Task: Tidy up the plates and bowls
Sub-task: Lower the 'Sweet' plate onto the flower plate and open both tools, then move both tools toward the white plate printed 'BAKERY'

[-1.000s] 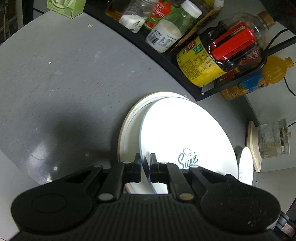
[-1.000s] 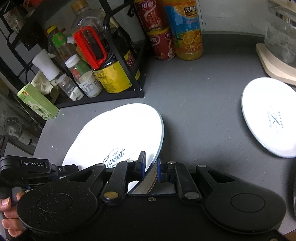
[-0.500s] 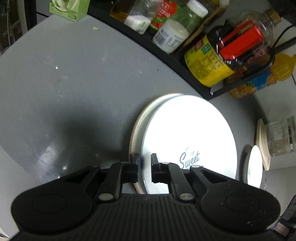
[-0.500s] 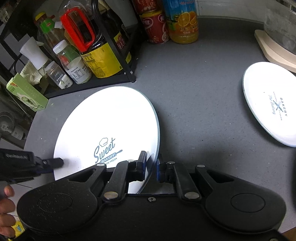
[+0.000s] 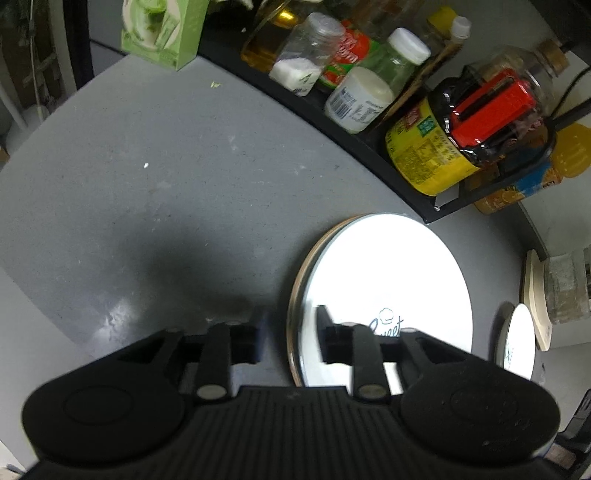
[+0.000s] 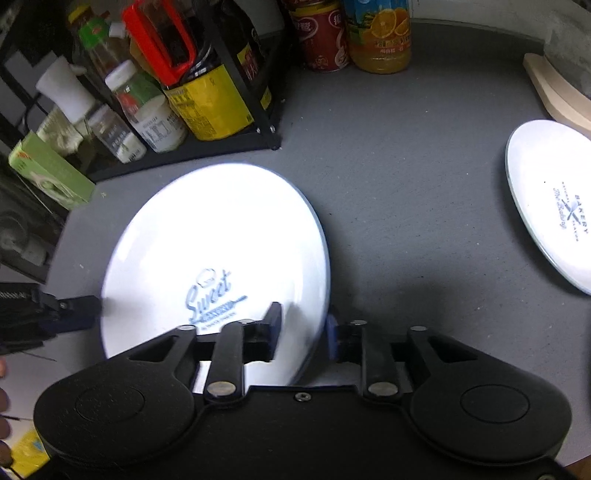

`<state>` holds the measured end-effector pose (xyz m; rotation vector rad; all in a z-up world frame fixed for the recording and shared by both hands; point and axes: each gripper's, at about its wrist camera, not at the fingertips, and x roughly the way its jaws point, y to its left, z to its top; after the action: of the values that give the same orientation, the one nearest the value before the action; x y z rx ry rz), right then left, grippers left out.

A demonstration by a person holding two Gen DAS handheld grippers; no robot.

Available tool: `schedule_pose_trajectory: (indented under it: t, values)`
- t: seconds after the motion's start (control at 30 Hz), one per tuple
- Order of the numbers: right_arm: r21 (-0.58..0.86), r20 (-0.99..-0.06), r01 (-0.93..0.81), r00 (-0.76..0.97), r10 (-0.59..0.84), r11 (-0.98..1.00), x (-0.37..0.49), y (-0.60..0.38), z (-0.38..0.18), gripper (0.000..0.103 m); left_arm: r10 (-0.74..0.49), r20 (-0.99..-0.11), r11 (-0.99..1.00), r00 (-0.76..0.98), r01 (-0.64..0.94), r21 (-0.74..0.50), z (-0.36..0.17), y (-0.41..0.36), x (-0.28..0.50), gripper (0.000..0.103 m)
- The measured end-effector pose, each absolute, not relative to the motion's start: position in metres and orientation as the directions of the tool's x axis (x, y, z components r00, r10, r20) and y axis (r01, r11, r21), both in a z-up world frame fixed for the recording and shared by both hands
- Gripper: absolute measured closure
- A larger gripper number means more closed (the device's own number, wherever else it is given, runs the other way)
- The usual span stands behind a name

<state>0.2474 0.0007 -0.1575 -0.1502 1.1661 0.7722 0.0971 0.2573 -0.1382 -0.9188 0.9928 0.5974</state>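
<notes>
A white "Sweet" plate point(image 5: 391, 280) lies on top of a tan-rimmed plate point(image 5: 295, 291) on the grey counter; it also shows in the right wrist view point(image 6: 221, 236). My left gripper point(image 5: 288, 336) is open, its jaws standing either side of the stack's near rim. My right gripper point(image 6: 303, 325) is open, its jaws either side of the plate's right edge. The left gripper's tip point(image 6: 74, 306) shows at the plate's left edge. A second white "Bakery" plate point(image 6: 554, 206) lies to the right, also at the right edge of the left wrist view point(image 5: 519, 343).
A black wire rack point(image 6: 221, 144) with sauce bottles and jars stands behind the plates. A red can point(image 6: 321, 37) and an orange juice bottle point(image 6: 380, 33) stand at the back. A wooden board point(image 6: 554, 96) with a glass jar is at the far right. A green box point(image 5: 166, 33) sits far left.
Both grippers have opened and let go of the "Sweet" plate, which now lies flat on the tan-rimmed plate. Both cameras have shifted slightly.
</notes>
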Motion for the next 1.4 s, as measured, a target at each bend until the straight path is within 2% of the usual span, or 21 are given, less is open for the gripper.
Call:
schedule_pose_trajectory:
  t: [0.03, 0.1, 0.17, 0.33, 0.4, 0.57, 0.97, 1.4]
  values:
    - [0.284, -0.861, -0.617, 0.171, 0.478, 0.734, 0.247, 0.000, -0.154, 0.054, 0.032, -0.896, 0.510, 0.442, -0.779, -0.366, -0.135, 0.256, 0.099, 0.060]
    - [0.295, -0.851, -0.626, 0.172, 0.496, 0.722, 0.247, -0.001, -0.147, 0.049, 0.047, -0.895, 0.527, 0.444, -0.772, -0.355, -0.130, 0.252, 0.105, 0.045]
    - [0.300, -0.844, -0.633, 0.173, 0.508, 0.713, 0.248, -0.003, -0.141, 0.045, 0.052, -0.890, 0.550, 0.453, -0.757, -0.353, -0.124, 0.247, 0.111, 0.040]
    - [0.305, -0.829, -0.638, 0.187, 0.527, 0.707, 0.251, -0.013, -0.128, 0.019, 0.032, -0.881, 0.592, 0.472, -0.719, -0.363, -0.117, 0.234, 0.128, 0.034]
    - [0.292, -0.830, -0.635, 0.204, 0.520, 0.716, 0.254, -0.018, -0.123, 0.013, 0.019, -0.879, 0.611, 0.477, -0.701, -0.367, -0.115, 0.228, 0.136, 0.032]
    - [0.250, -0.835, -0.625, 0.248, 0.492, 0.739, 0.261, -0.033, -0.118, 0.008, -0.014, -0.876, 0.654, 0.483, -0.658, -0.373, -0.114, 0.210, 0.156, 0.030]
    - [0.217, -0.827, -0.535, 0.343, 0.445, 0.816, 0.289, -0.089, -0.100, 0.008, -0.100, -0.863, 0.722, 0.496, -0.561, -0.406, -0.113, 0.166, 0.208, 0.030]
    - [0.187, -0.821, -0.490, 0.397, 0.409, 0.851, 0.340, -0.133, -0.087, 0.006, -0.152, -0.849, 0.725, 0.506, -0.526, -0.443, -0.115, 0.124, 0.257, 0.030]
